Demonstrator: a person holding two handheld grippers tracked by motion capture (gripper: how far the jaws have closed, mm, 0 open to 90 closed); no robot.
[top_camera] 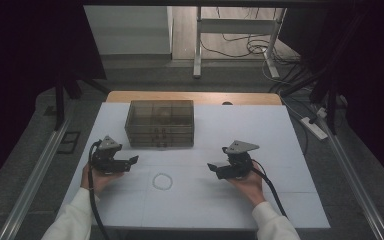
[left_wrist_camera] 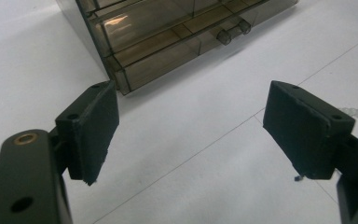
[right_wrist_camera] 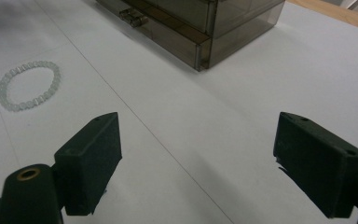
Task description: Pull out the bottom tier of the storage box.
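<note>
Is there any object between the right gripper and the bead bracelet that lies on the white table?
Nothing visible. The right gripper, its fingers open, faces the clear round bead bracelet across bare white table surface. The smoky transparent plastic drawer box stands farther back, off that path.

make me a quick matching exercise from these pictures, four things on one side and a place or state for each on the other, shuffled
Things:
1. drawer box
2. bead bracelet
3. left gripper
4. right gripper

Places or states:
A. lying flat on the white sheet between the two grippers
B. held on the person's left, jaws open
C. at the far middle of the table, drawers shut
D. held on the person's right, jaws open

Pairs: 1-C, 2-A, 3-B, 4-D
</note>
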